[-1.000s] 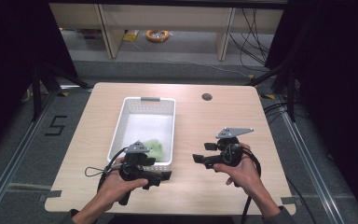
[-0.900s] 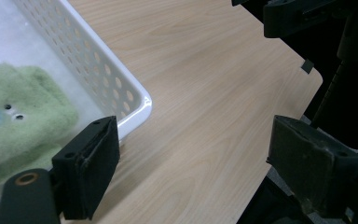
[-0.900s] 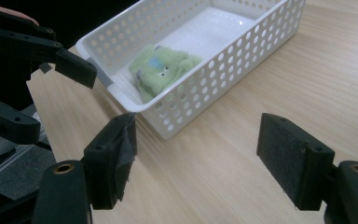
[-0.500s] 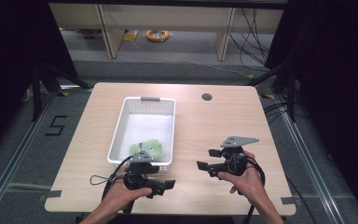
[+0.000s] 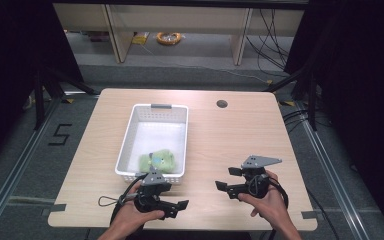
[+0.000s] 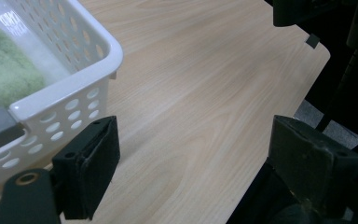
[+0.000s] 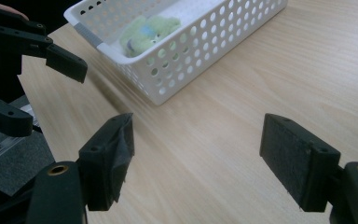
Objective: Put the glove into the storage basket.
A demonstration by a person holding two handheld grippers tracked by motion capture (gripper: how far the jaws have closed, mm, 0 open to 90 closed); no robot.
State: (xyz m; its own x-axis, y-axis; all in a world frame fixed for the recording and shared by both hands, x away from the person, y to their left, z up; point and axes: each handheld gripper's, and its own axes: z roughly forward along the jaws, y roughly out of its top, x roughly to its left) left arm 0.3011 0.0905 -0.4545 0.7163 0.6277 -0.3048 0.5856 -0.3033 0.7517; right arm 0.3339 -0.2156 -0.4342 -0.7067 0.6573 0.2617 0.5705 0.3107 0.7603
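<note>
A white perforated basket [image 5: 152,142] stands on the wooden table, left of centre. A green plush toy [image 5: 157,161] lies at its near end, also seen as the green toy [image 7: 149,30] through the basket's wall [image 7: 191,51]. My left gripper [image 5: 179,207] is open near the table's front edge, just in front of the basket, jaws pointing right and holding nothing. In its own view the left gripper [image 6: 196,158] frames bare wood beside the basket's corner [image 6: 74,79]. My right gripper [image 5: 227,179] is open too, jaws pointing left toward the basket; the right gripper [image 7: 200,154] is empty.
A round cable hole [image 5: 222,104] sits in the table's far right part. The table's front edge [image 5: 180,227] lies close under both hands. On the floor beyond are a yellow cable coil [image 5: 168,37] and a "5" marking [image 5: 60,134] at the left.
Both hands have drawn back toward the table's front edge. The left gripper has come away from the basket's near end, where the green toy now lies uncovered.
</note>
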